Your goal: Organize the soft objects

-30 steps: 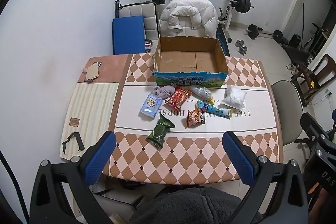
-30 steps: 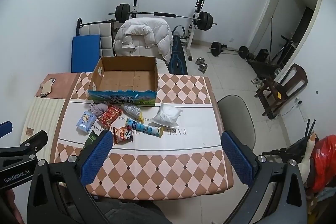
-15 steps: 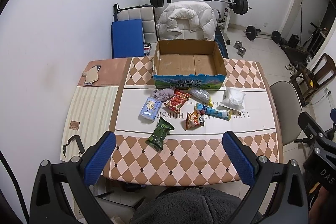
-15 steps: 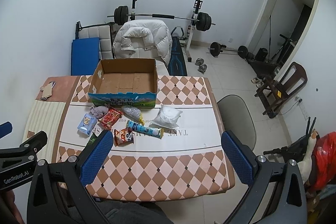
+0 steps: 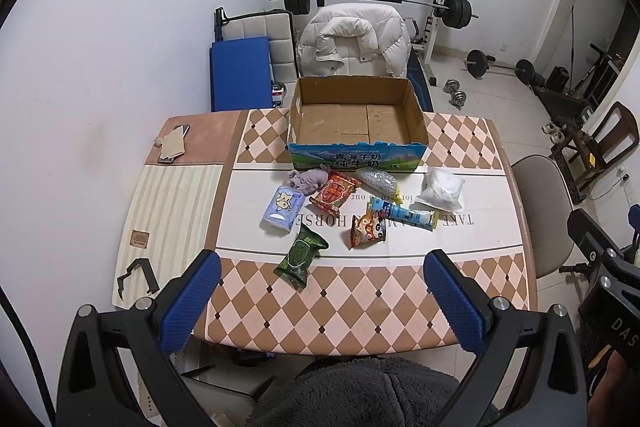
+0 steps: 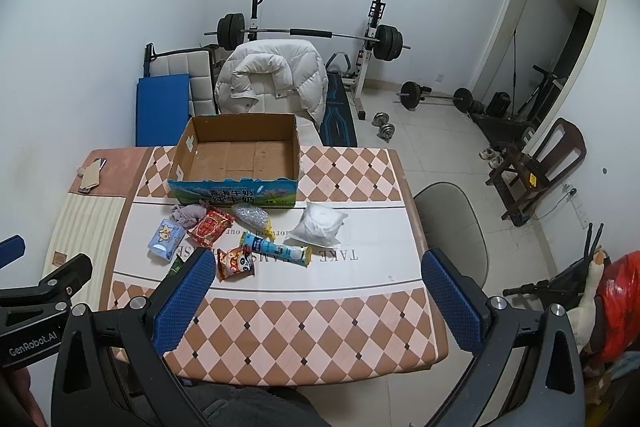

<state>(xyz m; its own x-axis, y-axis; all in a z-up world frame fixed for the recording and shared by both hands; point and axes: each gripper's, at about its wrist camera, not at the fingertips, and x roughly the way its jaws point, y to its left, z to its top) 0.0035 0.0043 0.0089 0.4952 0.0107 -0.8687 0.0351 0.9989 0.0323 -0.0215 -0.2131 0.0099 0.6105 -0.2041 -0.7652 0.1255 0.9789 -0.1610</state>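
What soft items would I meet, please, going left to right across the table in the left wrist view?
Light blue tissue pack → green packet → red snack packet → long blue tube packet → white bag.

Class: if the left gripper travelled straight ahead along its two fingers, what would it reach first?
Probably the green snack packet, nearest the left gripper and roughly between its open fingers; depth is unclear, so it may meet bare tablecloth first.

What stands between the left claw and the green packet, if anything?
Nothing visible does. The left claw is open above the table's near edge, and only bare checkered tablecloth lies between it and the green packet, the nearest item.
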